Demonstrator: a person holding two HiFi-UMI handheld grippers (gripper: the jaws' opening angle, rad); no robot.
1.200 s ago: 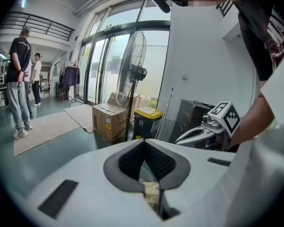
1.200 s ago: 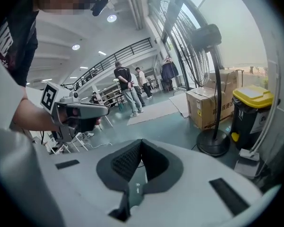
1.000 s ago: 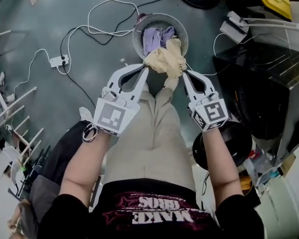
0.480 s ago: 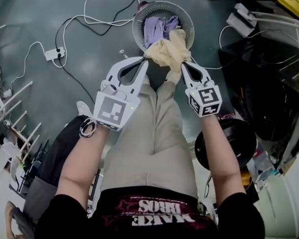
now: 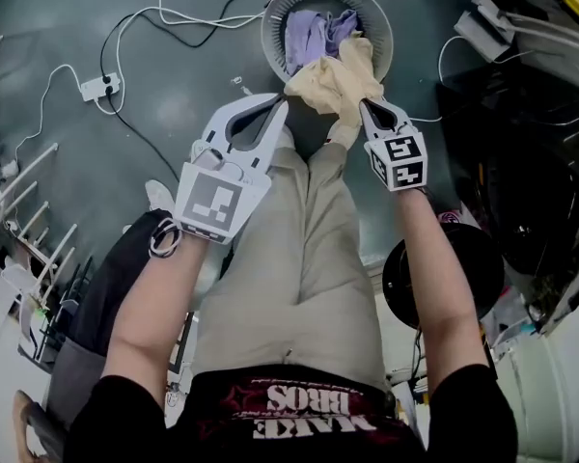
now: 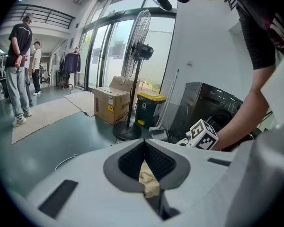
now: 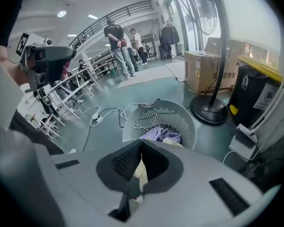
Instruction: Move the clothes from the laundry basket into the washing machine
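A tan cloth (image 5: 333, 80) hangs bunched over the near rim of the round grey laundry basket (image 5: 376, 27), held from both sides. My left gripper (image 5: 284, 104) is shut on its left edge, and a tan fold (image 6: 149, 181) shows between the jaws of the left gripper (image 6: 143, 143). My right gripper (image 5: 363, 104) is shut on its right edge; a cream fold (image 7: 141, 171) sits between the jaws of the right gripper (image 7: 141, 143). A purple garment (image 5: 314, 32) lies inside the basket (image 7: 180, 115). The dark washing machine (image 5: 521, 162) stands at the right.
White cables and a power strip (image 5: 98, 87) lie on the floor left of the basket. A white rack (image 5: 19, 210) stands at the far left. A pedestal fan (image 6: 137, 46), a cardboard box (image 6: 111, 103) and a yellow-lidded bin (image 6: 149, 109) stand farther off. People (image 6: 19, 60) stand far back.
Both grippers have sunk toward the basket with the tan cloth between them, the right one farther and tilting more steeply down. The cloth now rests lower over the basket's rim.
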